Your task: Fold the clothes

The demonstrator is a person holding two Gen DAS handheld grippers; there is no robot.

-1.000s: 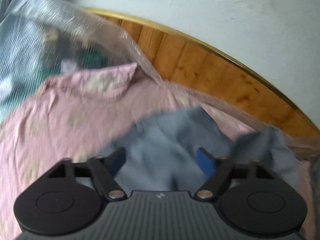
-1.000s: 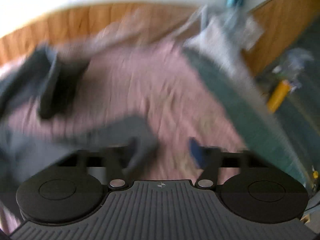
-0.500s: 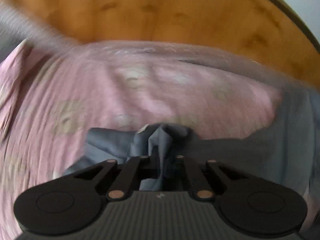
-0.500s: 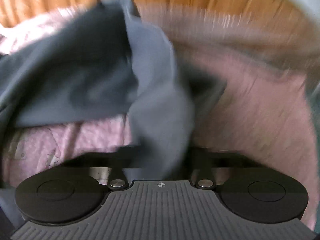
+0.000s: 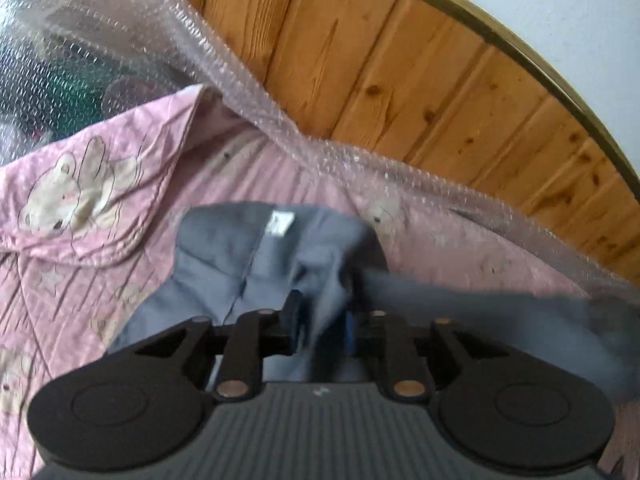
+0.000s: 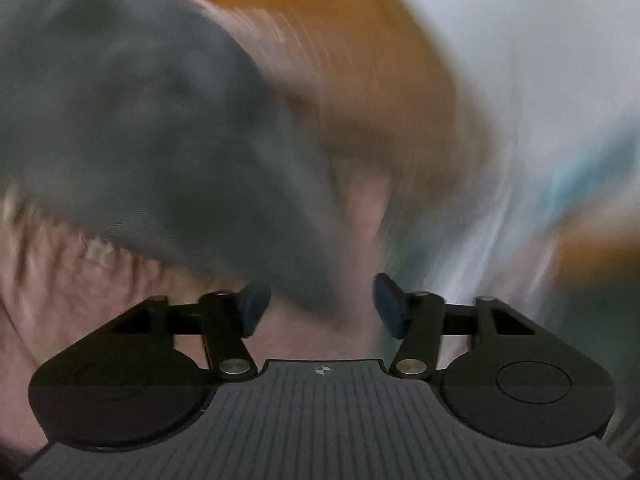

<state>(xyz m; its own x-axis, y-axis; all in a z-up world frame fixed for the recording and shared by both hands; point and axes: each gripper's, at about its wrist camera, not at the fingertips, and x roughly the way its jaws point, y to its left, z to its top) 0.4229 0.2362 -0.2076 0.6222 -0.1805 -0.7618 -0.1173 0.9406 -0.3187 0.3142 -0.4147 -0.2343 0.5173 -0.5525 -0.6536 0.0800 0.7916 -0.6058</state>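
The grey-blue cotton garment (image 5: pixel 248 280) with a small white label lies on the pink quilted bedcover (image 5: pixel 72 248) printed with bears, in front of the wooden wall panelling (image 5: pixel 400 80). One second ago both claws stood wide over it; half a second ago each was pressed tight on a bunch of its cloth. Now the left claw (image 5: pixel 322 326) is opening, its jaws a little apart with a fold of the garment still between them (whether the pads still press on it I cannot tell). The right claw (image 6: pixel 316 308) is opening too, already spread, and the dark cloth (image 6: pixel 152 128) hangs just before it, very blurred. I judge that a fold was just laid down and is being released.
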